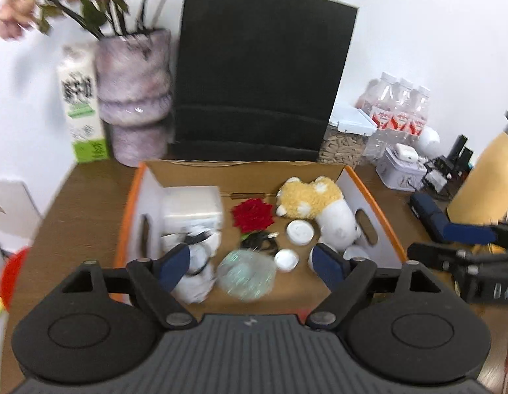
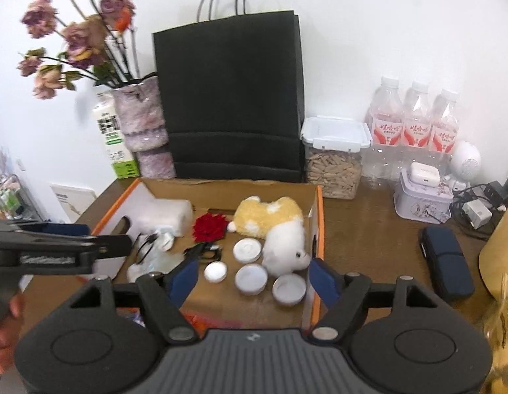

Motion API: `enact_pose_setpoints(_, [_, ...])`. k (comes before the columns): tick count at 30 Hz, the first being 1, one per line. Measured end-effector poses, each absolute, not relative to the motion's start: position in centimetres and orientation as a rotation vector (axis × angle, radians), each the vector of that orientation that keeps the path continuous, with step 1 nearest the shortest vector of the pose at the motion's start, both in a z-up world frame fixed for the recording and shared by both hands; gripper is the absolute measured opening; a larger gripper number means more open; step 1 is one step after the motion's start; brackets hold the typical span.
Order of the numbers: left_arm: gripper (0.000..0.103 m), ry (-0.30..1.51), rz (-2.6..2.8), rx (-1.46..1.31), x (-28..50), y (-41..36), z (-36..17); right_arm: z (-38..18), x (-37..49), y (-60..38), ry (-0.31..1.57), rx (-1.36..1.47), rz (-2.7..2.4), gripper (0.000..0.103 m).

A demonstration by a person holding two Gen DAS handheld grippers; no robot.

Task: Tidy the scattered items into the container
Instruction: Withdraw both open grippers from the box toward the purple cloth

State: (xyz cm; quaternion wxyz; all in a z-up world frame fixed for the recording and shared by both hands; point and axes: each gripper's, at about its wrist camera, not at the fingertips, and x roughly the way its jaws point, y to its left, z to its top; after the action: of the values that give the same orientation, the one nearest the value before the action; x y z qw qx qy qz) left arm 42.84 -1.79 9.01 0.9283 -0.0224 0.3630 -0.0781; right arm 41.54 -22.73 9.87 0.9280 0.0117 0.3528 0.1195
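Behind the table [image 2: 369,229], a black bag [image 2: 231,98] stands against the wall. Both tools, left [image 1: 252,262] and right [image 2: 254,274], gape wide and empty above the cardboard box [image 2: 314,216] holding the plush toy [image 2: 273,226]. Only the right view shows a hand [image 2: 4,331]; only the left shows the cream flask [image 1: 484,180].

The cardboard box [image 2: 314,210] looks matt, the plush dog [image 2: 277,226] fluffy, the 3 water bottles [image 2: 416,121] clear glossy plastic, the table [image 2: 369,239] wood-grained.

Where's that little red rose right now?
The red rose lies inside the cardboard box, toward the back and near the middle in both wrist views, between the white foam block on its left and the yellow-and-white plush toy on its right.
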Motion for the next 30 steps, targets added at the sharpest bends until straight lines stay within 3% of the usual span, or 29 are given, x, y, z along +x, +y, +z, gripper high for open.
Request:
enact_pose_setpoints(7, [0.09,0.619,-0.104,-0.038,33.0,1.1,10.0,8.6,34.6,-22.5,0.662,0.007,0.257,0.08])
enact_pose_setpoints(17, [0.09,0.501,0.048,-0.041,21.4,2.9,8.3,4.7,25.2,-22.2,0.637,0.022,0.248,0.082])
enact_pose_setpoints(30, [0.092,0.544,0.006,-0.09,11.2,2.0,3.5,1.7,14.2,-22.8,0.618,0.075,0.214,0.083])
